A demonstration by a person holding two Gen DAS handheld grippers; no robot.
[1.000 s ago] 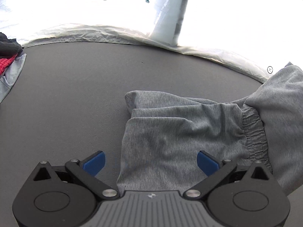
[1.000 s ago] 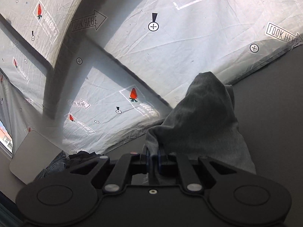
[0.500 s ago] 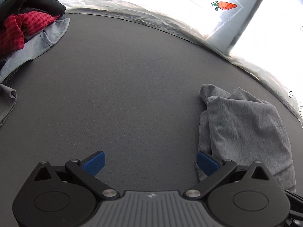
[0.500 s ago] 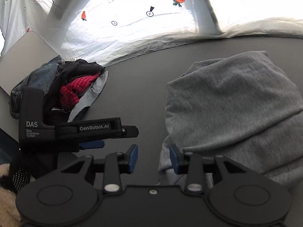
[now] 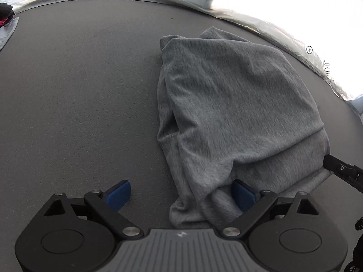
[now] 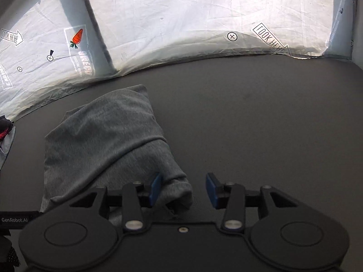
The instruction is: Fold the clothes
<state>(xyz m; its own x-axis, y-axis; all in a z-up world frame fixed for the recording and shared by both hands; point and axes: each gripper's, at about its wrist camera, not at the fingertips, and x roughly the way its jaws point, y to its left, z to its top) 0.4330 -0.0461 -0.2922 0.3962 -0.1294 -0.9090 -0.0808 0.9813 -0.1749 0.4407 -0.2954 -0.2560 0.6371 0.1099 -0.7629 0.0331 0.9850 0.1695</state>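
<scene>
A grey knit garment (image 5: 238, 113) lies folded in a thick bundle on the dark mat (image 5: 79, 90). My left gripper (image 5: 181, 195) hovers low over the bundle's near left corner. Its jaws stand wide and are closing, with the cloth's edge between them and the right blue pad (image 5: 244, 195) beside a fold. In the right wrist view the same garment (image 6: 102, 140) reaches under my right gripper (image 6: 183, 189). Those jaws are opening; the near right corner sits between them against the left pad (image 6: 155, 187), and nothing is pinched.
A pile of dark and red clothes (image 6: 4, 129) sits at the mat's far left edge. A white printed sheet (image 6: 181, 22) walls the back. The right gripper's body (image 5: 342, 170) shows at the garment's right side. Bare mat (image 6: 261, 113) extends to the right.
The right gripper let go of the raised garment and tipped downward; its jaws parted. The garment now lies folded on the mat. The left gripper swung aside, then came down at the near left corner.
</scene>
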